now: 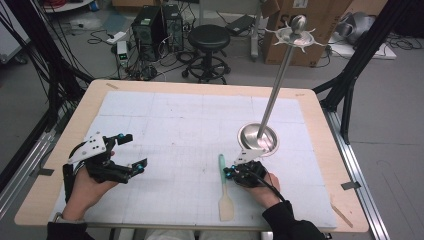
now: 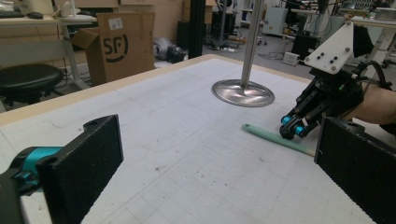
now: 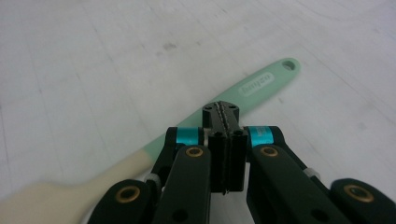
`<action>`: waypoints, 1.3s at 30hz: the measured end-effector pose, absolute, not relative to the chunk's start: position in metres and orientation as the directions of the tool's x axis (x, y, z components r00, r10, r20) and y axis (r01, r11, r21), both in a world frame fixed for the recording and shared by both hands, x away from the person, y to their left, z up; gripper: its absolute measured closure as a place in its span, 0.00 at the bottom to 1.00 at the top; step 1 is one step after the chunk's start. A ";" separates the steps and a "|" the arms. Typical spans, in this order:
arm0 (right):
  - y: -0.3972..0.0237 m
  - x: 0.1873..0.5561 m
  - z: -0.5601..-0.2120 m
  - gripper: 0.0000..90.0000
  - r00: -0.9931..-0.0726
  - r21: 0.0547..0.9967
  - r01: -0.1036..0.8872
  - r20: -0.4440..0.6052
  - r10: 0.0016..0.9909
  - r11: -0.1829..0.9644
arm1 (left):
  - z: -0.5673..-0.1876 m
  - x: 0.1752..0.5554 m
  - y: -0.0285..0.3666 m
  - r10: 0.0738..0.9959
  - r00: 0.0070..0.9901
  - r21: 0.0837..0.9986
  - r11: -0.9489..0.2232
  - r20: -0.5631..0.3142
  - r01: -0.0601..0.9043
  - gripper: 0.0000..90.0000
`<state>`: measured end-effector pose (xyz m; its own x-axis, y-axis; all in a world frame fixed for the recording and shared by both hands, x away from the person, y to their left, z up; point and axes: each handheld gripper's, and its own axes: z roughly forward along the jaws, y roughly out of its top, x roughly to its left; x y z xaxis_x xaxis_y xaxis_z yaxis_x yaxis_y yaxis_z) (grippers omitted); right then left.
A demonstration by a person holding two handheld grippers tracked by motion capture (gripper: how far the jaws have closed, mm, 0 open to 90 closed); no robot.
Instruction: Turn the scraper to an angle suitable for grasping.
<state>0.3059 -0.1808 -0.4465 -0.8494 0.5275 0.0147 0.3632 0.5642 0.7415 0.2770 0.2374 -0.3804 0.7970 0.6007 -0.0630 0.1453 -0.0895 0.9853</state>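
In the high view, two forearms in dark sleeves enter from the bottom edge. At lower left the left hand (image 1: 87,187) lies low on the mat (image 1: 175,130), its wrist near the table's front edge, holding the left gripper (image 1: 129,151) pointed toward the frame's right with its jaws spread wide and nothing between them. Right of centre, the right hand (image 1: 262,186) angles up and to the left, holding the right gripper (image 1: 229,172) with its tip at the spatula (image 1: 223,187). In the right gripper view the jaws are pressed together, their tip just over the green handle (whether they touch it I cannot tell). The spatula lies flat at lower centre, cream blade nearest the front edge, green handle pointing away. Just beyond the right gripper stands the stand (image 1: 258,139), a round steel base with a tall pole tilting toward the upper right. Past the table, a stool (image 1: 208,37) sits at upper centre and a box (image 1: 315,20) at upper right.
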 end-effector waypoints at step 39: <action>-0.190 0.244 -0.434 1.00 -0.893 0.635 0.371 0.043 0.448 0.677 | -0.381 0.283 0.233 0.594 0.802 0.984 -0.094 -0.064 0.148 0.02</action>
<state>0.2443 -0.1895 -0.4341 -0.8929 0.4481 0.0434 0.3707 0.6773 0.6355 0.2831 0.2334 -0.3808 0.8020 0.5938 -0.0640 0.1482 -0.0941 0.9845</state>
